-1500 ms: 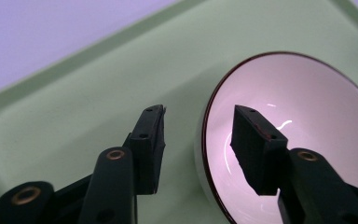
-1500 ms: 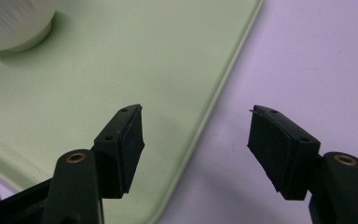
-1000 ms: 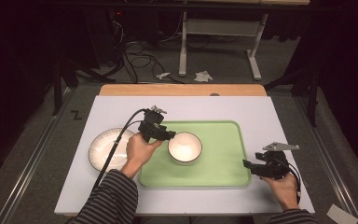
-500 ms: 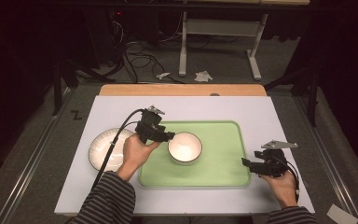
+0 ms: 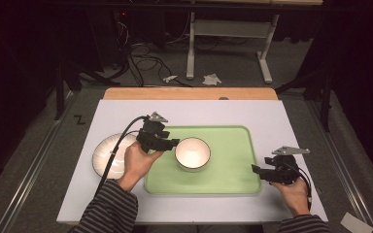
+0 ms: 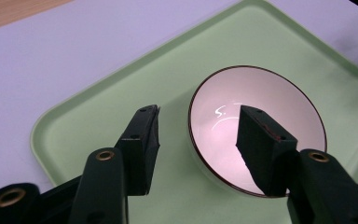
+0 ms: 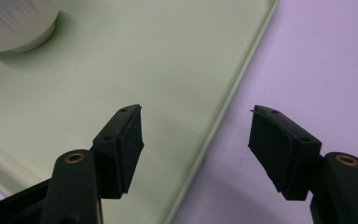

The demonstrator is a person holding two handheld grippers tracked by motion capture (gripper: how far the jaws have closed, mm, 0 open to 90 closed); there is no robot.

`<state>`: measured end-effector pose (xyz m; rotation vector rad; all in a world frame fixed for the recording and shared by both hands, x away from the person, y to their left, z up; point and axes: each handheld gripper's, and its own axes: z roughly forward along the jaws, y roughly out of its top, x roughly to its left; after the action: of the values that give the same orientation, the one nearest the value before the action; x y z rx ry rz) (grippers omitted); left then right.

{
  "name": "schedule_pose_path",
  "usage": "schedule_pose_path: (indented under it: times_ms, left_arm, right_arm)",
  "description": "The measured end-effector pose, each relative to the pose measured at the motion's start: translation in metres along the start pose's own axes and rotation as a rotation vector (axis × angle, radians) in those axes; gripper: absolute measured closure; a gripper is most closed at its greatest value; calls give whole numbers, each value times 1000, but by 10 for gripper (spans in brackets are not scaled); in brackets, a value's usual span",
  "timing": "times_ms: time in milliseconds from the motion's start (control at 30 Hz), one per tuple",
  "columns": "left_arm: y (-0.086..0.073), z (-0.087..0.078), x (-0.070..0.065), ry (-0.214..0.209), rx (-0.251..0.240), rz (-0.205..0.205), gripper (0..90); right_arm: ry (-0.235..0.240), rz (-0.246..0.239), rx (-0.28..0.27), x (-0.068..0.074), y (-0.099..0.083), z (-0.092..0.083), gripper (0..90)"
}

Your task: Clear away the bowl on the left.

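one bowl (image 5: 192,153) set upright on green tray (image 5: 233,179), apparently released; left gripper (image 6: 198,135) open, jaws astride its near rim, gripping nothing. right gripper (image 7: 196,140) open and empty over tray edge. plate (image 5: 108,154) still off-tray, likely next.

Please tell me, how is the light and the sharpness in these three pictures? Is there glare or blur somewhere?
High view: the table is lit, the room behind is dark. Left gripper view: the bowl shows a small bright glare inside; the left gripper is sharp. Right gripper view: even light, the tray looks soft, and the bowl at the top corner is slightly blurred.
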<state>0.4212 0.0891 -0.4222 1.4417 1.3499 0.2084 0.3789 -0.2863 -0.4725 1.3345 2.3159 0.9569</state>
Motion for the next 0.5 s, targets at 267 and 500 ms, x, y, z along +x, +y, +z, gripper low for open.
schedule_pose_path:
  times_ms: [267, 500]
  left_arm:
    - [0, -15, 6, -5, -4, -21, 485]
    - [1, -26, 9, -36, -11, -66, 483]
  right_arm:
    - [0, -4, -2, 0, 0, 1, 364]
    - [-1, 1, 1, 0, 0, 0, 363]
